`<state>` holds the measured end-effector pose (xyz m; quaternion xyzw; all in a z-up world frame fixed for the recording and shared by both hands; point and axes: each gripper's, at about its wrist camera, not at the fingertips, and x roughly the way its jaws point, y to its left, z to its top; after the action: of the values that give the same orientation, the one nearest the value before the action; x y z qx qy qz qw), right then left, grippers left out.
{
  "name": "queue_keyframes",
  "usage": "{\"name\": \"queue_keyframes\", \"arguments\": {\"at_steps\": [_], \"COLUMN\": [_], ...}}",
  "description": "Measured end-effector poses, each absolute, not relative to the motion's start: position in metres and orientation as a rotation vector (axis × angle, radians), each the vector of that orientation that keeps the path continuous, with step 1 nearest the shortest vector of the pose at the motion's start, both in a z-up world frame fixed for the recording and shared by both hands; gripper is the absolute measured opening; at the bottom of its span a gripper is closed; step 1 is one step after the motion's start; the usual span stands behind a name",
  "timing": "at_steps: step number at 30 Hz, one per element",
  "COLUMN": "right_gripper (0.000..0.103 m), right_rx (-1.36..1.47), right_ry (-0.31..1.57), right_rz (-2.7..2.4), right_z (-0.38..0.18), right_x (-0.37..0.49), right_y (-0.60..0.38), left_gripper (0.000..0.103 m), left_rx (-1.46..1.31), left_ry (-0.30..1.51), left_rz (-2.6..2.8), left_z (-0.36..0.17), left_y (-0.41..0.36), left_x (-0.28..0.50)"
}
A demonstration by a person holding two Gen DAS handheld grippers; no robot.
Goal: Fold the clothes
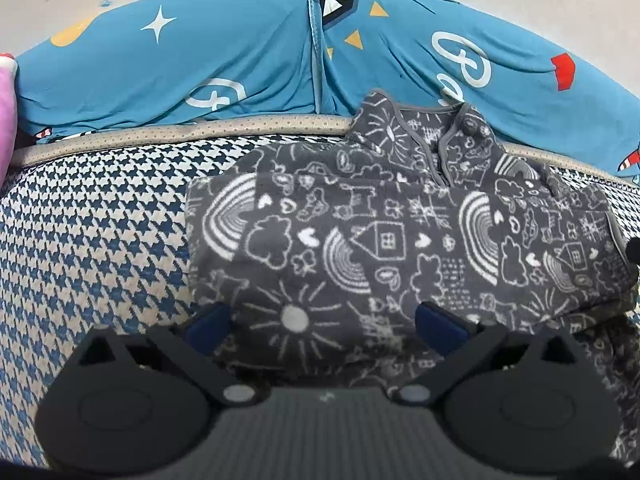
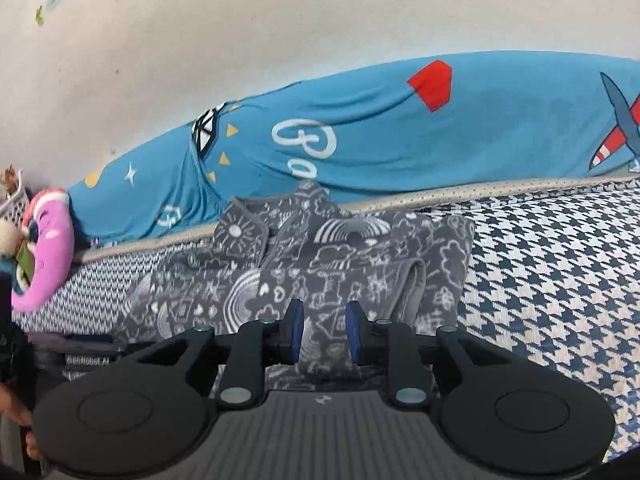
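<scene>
A gray pajama top lies folded on the bed, with both claws right by it.

The gray pajama top has white drawings of rainbows, suns and little houses on it. It sits on the blue-and-white checked mattress, with its collar up near the blue cartoon blanket by the wall. The left gripper is spread wide open. Its blue pads sit on each side of the top's near edge and hold nothing. The right gripper is open only a little, with the cloth showing in the gap. It has not pinched anything. A pink plush toy lies at the far left.
</scene>
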<state>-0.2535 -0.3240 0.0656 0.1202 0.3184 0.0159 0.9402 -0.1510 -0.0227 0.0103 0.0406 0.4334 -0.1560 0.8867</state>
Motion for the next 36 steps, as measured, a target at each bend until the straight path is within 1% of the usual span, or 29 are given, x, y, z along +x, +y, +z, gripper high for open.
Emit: {"name": "queue_keyframes", "arguments": {"at_steps": [7, 14, 18, 20, 22, 30, 31, 32, 36], "right_gripper": [0.023, 0.023, 0.030, 0.038, 0.041, 0.041, 0.027, 0.008, 0.005], "right_rx": [0.202, 0.247, 0.242, 0.228, 0.208, 0.157, 0.156, 0.161, 0.203], "right_ry": [0.693, 0.713, 0.749, 0.772, 0.795, 0.860, 0.869, 0.874, 0.878], "right_rz": [-0.019, -0.078, -0.076, -0.071, -0.066, -0.102, -0.116, -0.131, -0.196], "right_z": [0.057, 0.059, 0.055, 0.051, 0.045, 0.019, 0.016, 0.013, 0.011], "right_x": [-0.263, -0.266, -0.273, -0.278, -0.280, -0.274, -0.273, -0.273, -0.277], "right_y": [-0.330, -0.347, -0.353, -0.355, -0.354, -0.349, -0.350, -0.351, -0.361], "left_gripper": [0.103, 0.103, 0.103, 0.103, 0.103, 0.103, 0.103, 0.103, 0.103], "left_rx": [0.133, 0.159, 0.140, 0.137, 0.137, 0.143, 0.143, 0.141, 0.128], "left_ry": [0.917, 0.912, 0.924, 0.927, 0.930, 0.932, 0.932, 0.933, 0.933], "left_rz": [-0.313, -0.291, -0.297, -0.299, -0.298, -0.292, -0.293, -0.294, -0.305], "left_z": [-0.002, -0.007, -0.004, -0.003, -0.003, -0.003, -0.003, -0.002, 0.003], "left_y": [-0.029, -0.034, -0.031, -0.030, -0.031, -0.033, -0.033, -0.032, -0.031], "left_x": [-0.146, -0.145, -0.142, -0.141, -0.141, -0.140, -0.140, -0.140, -0.141]}}
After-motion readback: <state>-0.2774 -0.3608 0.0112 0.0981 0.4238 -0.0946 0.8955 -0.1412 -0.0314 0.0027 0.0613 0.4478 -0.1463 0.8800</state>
